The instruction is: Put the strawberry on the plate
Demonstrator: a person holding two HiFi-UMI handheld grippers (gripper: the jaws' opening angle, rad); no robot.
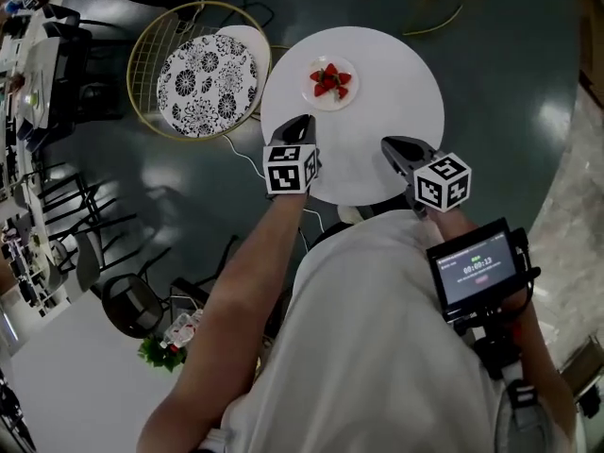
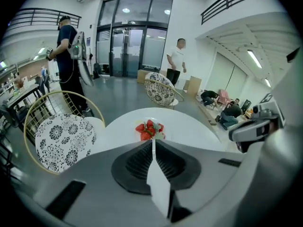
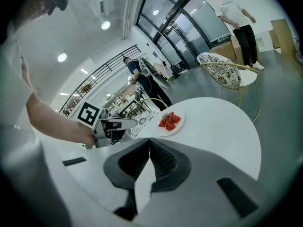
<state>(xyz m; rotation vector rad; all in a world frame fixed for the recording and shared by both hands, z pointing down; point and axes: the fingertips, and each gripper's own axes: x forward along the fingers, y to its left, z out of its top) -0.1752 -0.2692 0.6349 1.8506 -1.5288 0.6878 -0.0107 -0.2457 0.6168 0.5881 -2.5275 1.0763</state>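
Polished grey-green floor (image 1: 500, 55) runs through a wide hall, with a round white table (image 1: 401, 102) standing in front of the person. Nearest, at the right, a small screen (image 1: 477, 270) is mounted by the person's right forearm. The left gripper (image 1: 301, 121) hangs over the table's near-left edge, its jaws pressed together with nothing between them. The right gripper (image 1: 388, 144) hangs over the near-right edge, well apart from the left one, and its jaws are likewise pressed together and empty. Farther across the tabletop, towards its far side and slightly left of centre, a small white plate (image 1: 310, 89) carries several red strawberries (image 1: 330, 80) clustered at its middle, clear of both grippers. Just beside the table on the far left is a gold wire chair (image 1: 151, 41) with a black-and-white flowered cushion. Farthest off, the left gripper view shows tall glass doors (image 2: 128, 46) and people standing.
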